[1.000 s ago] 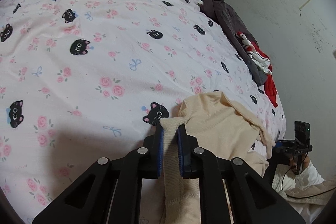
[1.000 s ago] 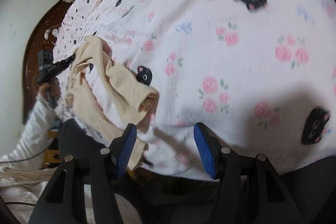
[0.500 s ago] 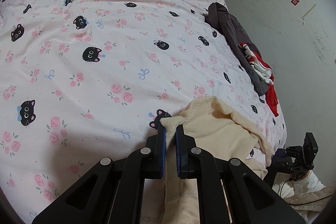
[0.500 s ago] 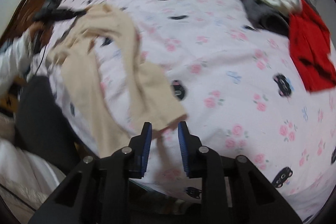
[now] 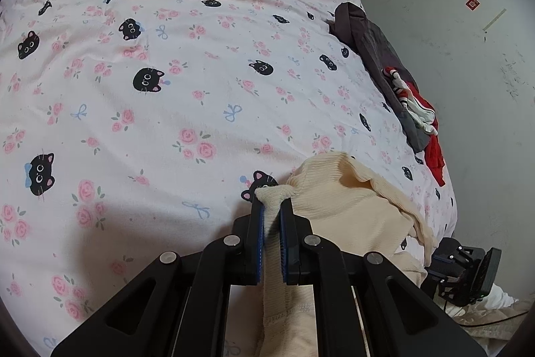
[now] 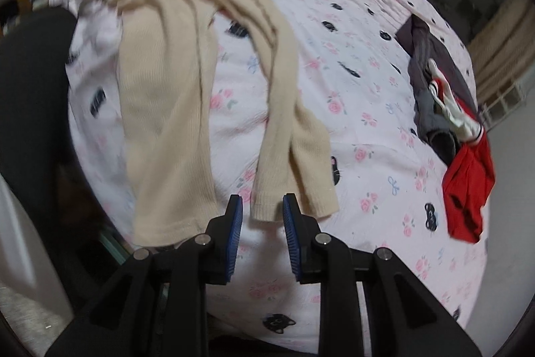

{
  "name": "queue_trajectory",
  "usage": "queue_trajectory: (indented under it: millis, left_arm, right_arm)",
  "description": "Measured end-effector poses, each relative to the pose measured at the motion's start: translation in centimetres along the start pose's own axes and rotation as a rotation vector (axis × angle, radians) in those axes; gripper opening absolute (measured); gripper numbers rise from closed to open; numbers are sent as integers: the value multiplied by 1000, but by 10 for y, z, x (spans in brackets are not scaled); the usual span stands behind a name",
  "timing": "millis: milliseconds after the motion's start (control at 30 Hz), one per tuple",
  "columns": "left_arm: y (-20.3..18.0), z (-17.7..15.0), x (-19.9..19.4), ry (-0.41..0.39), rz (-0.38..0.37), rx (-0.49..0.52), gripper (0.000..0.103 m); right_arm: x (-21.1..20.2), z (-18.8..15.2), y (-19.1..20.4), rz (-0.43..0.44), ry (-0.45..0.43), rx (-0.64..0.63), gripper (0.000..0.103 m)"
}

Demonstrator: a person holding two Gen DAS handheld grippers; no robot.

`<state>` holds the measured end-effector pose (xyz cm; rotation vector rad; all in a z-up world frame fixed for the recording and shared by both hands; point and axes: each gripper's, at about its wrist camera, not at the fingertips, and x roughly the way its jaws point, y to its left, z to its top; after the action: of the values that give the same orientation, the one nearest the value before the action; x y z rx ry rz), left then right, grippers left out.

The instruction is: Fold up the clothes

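Right gripper [image 6: 260, 218] jaws reopened around cream sweater [image 6: 167, 109] cuff, seemingly loose, left gripper [image 5: 271, 216] clamping sweater edge.

I see a bed [image 5: 200, 62] in pink cat-and-rose sheets, a scuffed grey wall [image 5: 468, 72] beside it, and beige curtains [image 6: 495, 56] beyond.
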<state>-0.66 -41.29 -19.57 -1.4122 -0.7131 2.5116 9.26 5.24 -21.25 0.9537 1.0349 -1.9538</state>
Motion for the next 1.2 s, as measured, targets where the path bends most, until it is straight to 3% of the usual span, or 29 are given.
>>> queue_trajectory:
  millis: [100,233,300,600,1000,1200]
  left_arm:
    - [0,-1,0,1,2,-2,7]
    - [0,-1,-2,-5,-1,-8,7]
    - [1,-1,-4,-10,-4,-9,7]
    - [2,-2,-4,-23,-9,-25,7]
    - [7,6,-17,-88,14,-72,7]
    - [14,11,-27,-137,23,-107,7]
  right_arm:
    - [14,2,9,-37,25,-40,24]
    - [22,5,2,-11,45,-5,10]
    - [17,5,-6,27,33,26,8]
    - [-17,1,-79,234,-54,299,7]
    - [-3,24,-173,297,-92,486,7]
    - [12,40,-199,268,-64,479,7]
